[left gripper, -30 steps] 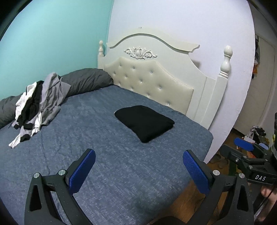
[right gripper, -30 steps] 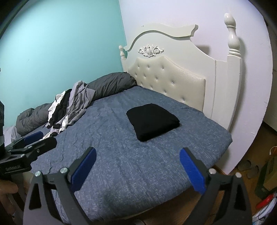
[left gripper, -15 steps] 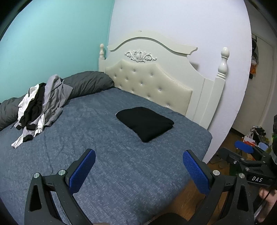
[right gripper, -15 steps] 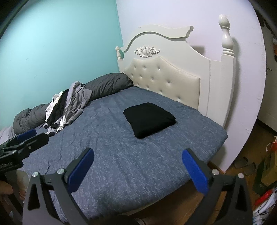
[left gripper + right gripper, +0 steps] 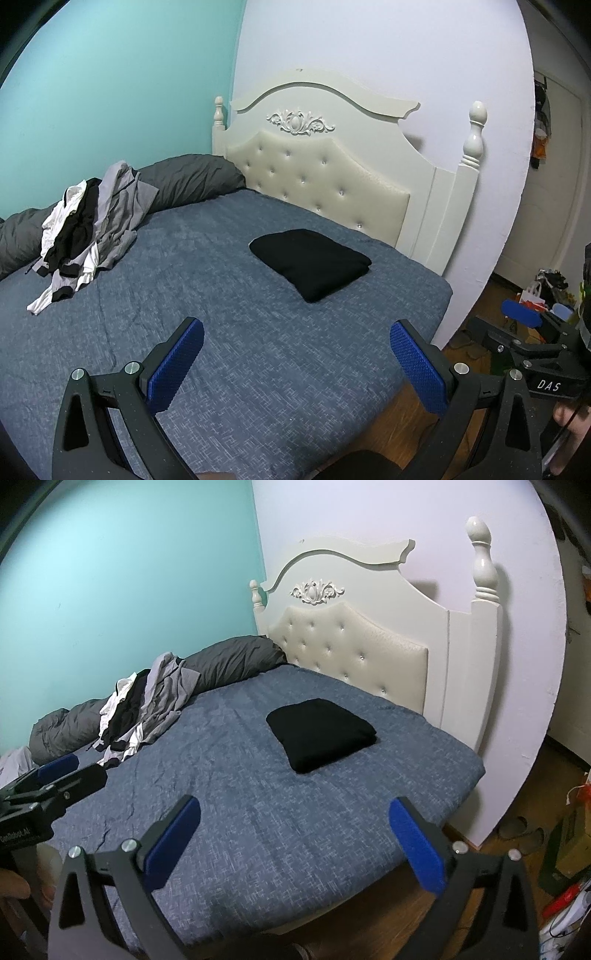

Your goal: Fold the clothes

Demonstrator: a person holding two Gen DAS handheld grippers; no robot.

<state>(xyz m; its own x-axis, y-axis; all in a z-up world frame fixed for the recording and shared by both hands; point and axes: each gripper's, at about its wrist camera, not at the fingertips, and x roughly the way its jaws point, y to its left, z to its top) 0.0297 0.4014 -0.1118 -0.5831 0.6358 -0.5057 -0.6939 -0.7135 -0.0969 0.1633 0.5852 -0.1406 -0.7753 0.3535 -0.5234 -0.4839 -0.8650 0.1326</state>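
- Left wrist view: left gripper (image 5: pixel 295 354), jaws spread wide, nothing between the blue pads (image 5: pixel 177 363); held above the near part of the bed (image 5: pixel 258 369).
- Folded black garment (image 5: pixel 312 262): lies flat on the blue-grey cover, toward the headboard side, well apart from the gripper.
- Clothes pile (image 5: pixel 86 225): unfolded white, black and grey pieces heaped at the far left of the bed, leaning on a dark grey duvet roll (image 5: pixel 184 179).
- Headboard (image 5: pixel 325 173): cream, tufted panel, carved crest, turned posts.
- Right gripper (image 5: pixel 528 332): seen at the right edge, off the bed over the floor; one blue pad shows, black body marked "DAS"; jaw state not readable from this angle.
- Walls: teal at left, white behind the headboard.

- Right wrist view: right gripper (image 5: pixel 293 836), jaws spread wide, empty, poised over the bed's (image 5: pixel 258 830) near edge.
- Folded black garment (image 5: pixel 319 734): on the cover ahead of the jaws, near the headboard (image 5: pixel 354 657), untouched.
- Clothes pile (image 5: pixel 144 709): at far left against the duvet roll (image 5: pixel 232 661), well apart from the folded piece.
- Left gripper (image 5: pixel 48 779): at the left edge over the bed, one blue pad visible.
- Wood floor (image 5: pixel 532 786): right of the bed, with slippers (image 5: pixel 521 830) and mixed clutter at the far right.
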